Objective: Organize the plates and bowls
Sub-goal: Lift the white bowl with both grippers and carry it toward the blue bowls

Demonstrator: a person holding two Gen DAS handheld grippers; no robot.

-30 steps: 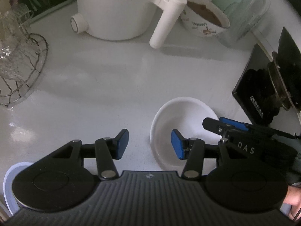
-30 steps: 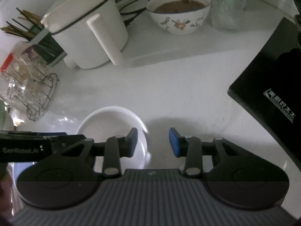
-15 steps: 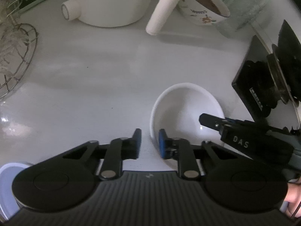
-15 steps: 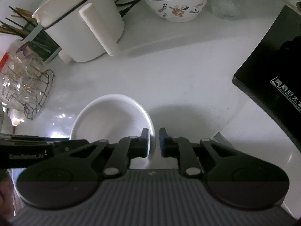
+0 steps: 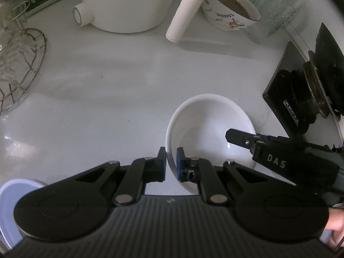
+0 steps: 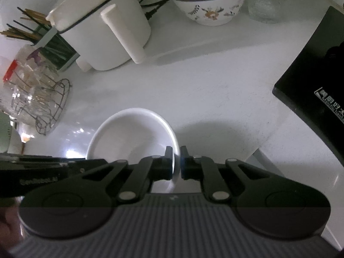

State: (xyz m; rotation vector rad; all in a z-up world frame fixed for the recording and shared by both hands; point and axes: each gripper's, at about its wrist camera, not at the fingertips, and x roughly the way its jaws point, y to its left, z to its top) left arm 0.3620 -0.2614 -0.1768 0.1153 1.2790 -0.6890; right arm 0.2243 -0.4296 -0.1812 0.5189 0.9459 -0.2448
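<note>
A white worktop (image 5: pixel 111 90) carried a white electric pot (image 5: pixel 126 2) at its back. Well in front of the pot sat the empty white bowl (image 5: pixel 206 124). The left claw (image 5: pixel 171 164) was pinched on the bowl's near-left rim; the right claw (image 6: pixel 176 163) was clamped on the opposite rim. Lifting well likely meant raising both together, level, so neither rim slipped.

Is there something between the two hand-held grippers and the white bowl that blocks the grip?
Nothing visible does. The left hand-held gripper is closed on the near left rim of the white bowl, and the right hand-held gripper is closed on its right rim.
</note>
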